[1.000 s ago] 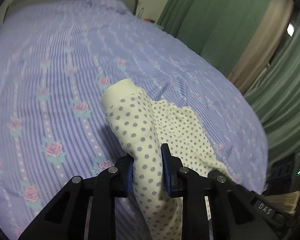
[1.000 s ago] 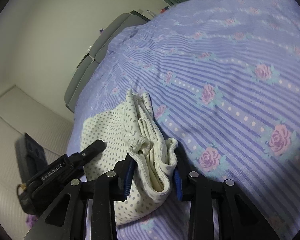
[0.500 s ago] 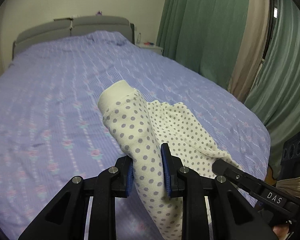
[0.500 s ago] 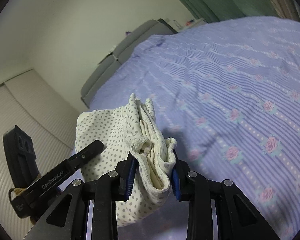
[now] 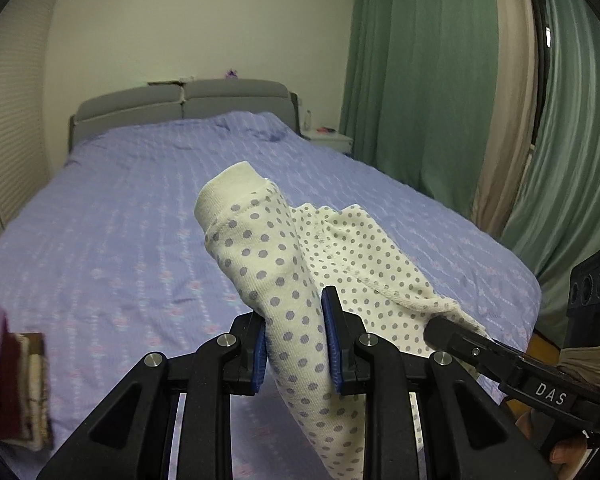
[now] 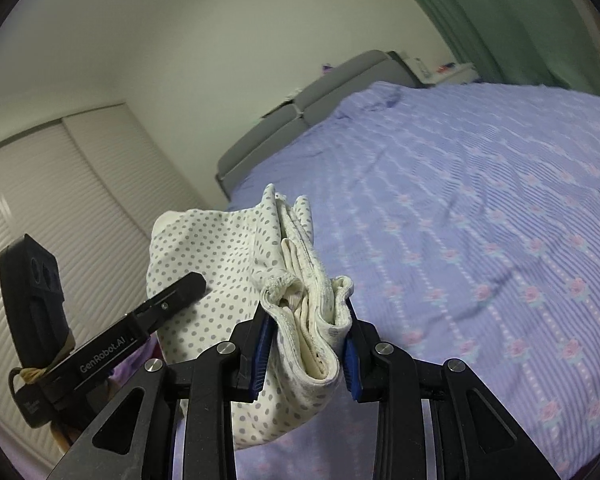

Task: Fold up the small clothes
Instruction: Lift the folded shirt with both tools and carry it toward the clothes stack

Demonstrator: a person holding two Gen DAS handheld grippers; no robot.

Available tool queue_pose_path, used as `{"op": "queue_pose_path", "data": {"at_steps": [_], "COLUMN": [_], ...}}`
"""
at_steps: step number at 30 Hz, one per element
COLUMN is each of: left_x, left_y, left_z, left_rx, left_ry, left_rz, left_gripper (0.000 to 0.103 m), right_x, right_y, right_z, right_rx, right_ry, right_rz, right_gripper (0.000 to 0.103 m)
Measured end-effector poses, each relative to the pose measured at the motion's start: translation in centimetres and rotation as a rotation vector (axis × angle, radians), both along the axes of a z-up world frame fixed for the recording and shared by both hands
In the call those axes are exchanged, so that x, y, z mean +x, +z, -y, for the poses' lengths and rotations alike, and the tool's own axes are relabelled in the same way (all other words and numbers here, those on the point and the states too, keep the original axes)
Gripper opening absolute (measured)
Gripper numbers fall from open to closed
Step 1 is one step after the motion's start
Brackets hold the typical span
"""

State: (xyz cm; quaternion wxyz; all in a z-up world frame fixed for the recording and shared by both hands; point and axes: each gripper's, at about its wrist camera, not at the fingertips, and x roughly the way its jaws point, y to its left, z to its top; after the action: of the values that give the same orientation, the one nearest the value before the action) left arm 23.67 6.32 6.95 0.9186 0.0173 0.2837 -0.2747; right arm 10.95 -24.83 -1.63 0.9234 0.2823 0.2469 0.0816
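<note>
A small cream garment with purple dots (image 5: 276, 264) is held up in the air above the bed by both grippers. My left gripper (image 5: 296, 344) is shut on a rolled, cuffed part of it, which sticks up past the pads. My right gripper (image 6: 304, 340) is shut on a bunched, folded edge of the same garment (image 6: 220, 256). The right gripper also shows at the lower right of the left wrist view (image 5: 512, 368), and the left gripper shows at the left of the right wrist view (image 6: 132, 328). The cloth hangs between them.
A bed with a purple striped floral cover (image 5: 132, 216) and grey headboard (image 5: 180, 100) lies below. Green curtains (image 5: 428, 80) hang on the right. A dark red and purple pile (image 5: 12, 384) sits at the lower left. White slatted wardrobe doors (image 6: 60, 184) stand beside the bed.
Both grippers have lifted the garment up and away from the bed cover and tilted upward, so the headboard, walls and curtains have come into view. Both grips are unchanged.
</note>
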Motion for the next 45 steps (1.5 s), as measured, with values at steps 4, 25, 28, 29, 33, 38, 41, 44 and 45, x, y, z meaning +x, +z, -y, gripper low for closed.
{"op": "queue_pose_path", "data": {"at_steps": [4, 25, 28, 29, 33, 38, 41, 44, 45], "left_x": [-1.1, 0.0, 0.8, 1.2, 3.1, 5.6, 7.0, 8.5, 8.9], "left_y": [1.9, 7.2, 7.7, 7.8, 7.7, 6.6, 6.0, 5.1, 4.7], "left_z": [-4.0, -23.7, -26.7, -27.5, -31.0, -34.5, -36.3, -38.1, -38.6], "left_rx": [-0.025, 0.022, 0.029, 0.03, 0.033, 0.074, 0.104, 0.11, 0.118], "left_ry": [0.038, 0.213, 0.242, 0.251, 0.289, 0.316, 0.324, 0.331, 0.334], "left_rz": [0.012, 0.033, 0.038, 0.04, 0.024, -0.011, -0.026, -0.038, -0.046], "left_gripper": [0.025, 0.025, 0.025, 0.025, 0.025, 0.025, 0.025, 0.025, 0.025], "right_x": [-0.4, 2.7, 2.8, 2.9, 3.9, 6.1, 7.0, 7.0, 7.0], "right_y": [1.8, 6.0, 6.0, 6.0, 5.9, 5.7, 5.4, 4.8, 4.6], "right_z": [-3.2, -16.2, -16.7, -17.1, -21.1, -25.0, -27.3, -30.0, -30.7], "right_rx": [-0.023, -0.069, -0.071, -0.07, -0.075, -0.055, -0.059, -0.09, -0.096], "right_ry": [0.059, 0.336, 0.377, 0.389, 0.427, 0.457, 0.477, 0.496, 0.499], "right_rz": [0.026, 0.114, 0.107, 0.104, 0.103, 0.088, 0.08, 0.088, 0.09], "right_gripper": [0.032, 0.032, 0.032, 0.032, 0.032, 0.032, 0.032, 0.032, 0.032]}}
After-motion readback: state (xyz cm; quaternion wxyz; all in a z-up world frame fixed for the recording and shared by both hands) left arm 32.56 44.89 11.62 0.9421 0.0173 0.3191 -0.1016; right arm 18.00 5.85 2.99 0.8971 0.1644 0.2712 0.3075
